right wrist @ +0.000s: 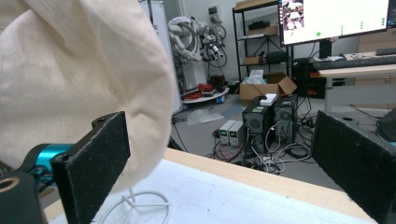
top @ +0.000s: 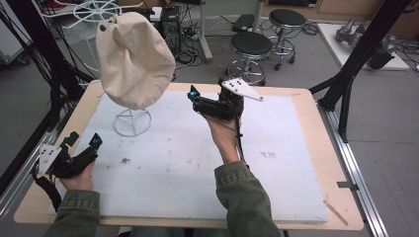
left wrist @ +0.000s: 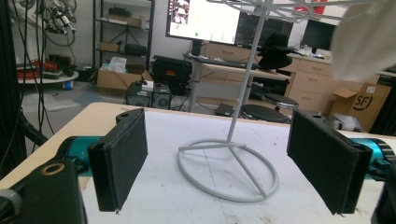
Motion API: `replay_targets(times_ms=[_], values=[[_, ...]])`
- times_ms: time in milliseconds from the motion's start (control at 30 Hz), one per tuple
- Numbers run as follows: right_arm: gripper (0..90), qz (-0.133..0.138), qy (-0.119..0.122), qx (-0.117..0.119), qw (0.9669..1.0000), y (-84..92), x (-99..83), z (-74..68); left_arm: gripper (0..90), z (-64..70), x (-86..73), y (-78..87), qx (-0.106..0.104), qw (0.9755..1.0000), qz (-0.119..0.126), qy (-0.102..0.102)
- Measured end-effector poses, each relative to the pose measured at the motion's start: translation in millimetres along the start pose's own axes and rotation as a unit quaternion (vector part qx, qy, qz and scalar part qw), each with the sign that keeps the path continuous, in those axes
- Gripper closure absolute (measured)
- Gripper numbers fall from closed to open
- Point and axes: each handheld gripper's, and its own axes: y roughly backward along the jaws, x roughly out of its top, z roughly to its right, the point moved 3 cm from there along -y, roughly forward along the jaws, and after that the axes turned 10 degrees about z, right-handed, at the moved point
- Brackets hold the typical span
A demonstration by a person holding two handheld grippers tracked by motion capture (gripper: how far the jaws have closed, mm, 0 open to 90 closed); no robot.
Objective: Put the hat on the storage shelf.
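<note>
A cream fabric hat [top: 133, 59] hangs tilted on a white wire stand [top: 132, 122] at the back left of the white mat. My right gripper [top: 206, 88] is held up over the middle of the mat, just right of the hat, jaws open and empty. In the right gripper view the hat [right wrist: 84, 70] hangs close beyond the left jaw, apart from the gripper [right wrist: 224, 172]. My left gripper [top: 85, 139] rests low at the table's front left, open and empty. In the left gripper view, the gripper [left wrist: 224, 163] faces the stand's pole [left wrist: 242, 93], with the hat's edge [left wrist: 364, 42] at top right.
A white mat [top: 197, 168] covers most of the wooden table [top: 306, 98]. Two black stools [top: 252, 47] stand beyond the far edge. A black frame post [top: 356, 59] slants up at the right. Cables and computer cases lie on the floor behind.
</note>
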Motion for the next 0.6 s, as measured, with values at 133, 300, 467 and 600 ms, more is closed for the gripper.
replay_targets(times_ms=[133, 300, 467, 600], values=[[3.9, -0.001, 0.003, 0.000, 1.0000, 5.0, -1.1, 1.9, 20.4, -0.1, 0.2, 0.2, 0.000, 1.0000, 0.000, -0.002], [4.0, -0.008, 0.017, -0.007, 0.9998, 17.2, -4.2, 7.6, 20.4, 0.8, 0.1, 0.2, -0.001, 1.0000, 0.000, 0.000], [4.0, -0.009, 0.018, -0.016, 0.9997, 31.9, -3.1, 18.1, 20.4, 0.9, 0.3, 0.3, -0.001, 1.0000, 0.001, -0.001], [4.0, -0.005, 0.029, -0.022, 0.9993, 43.8, -2.8, 24.8, 20.4, 1.6, 0.4, 0.6, -0.001, 1.0000, 0.001, -0.002]])
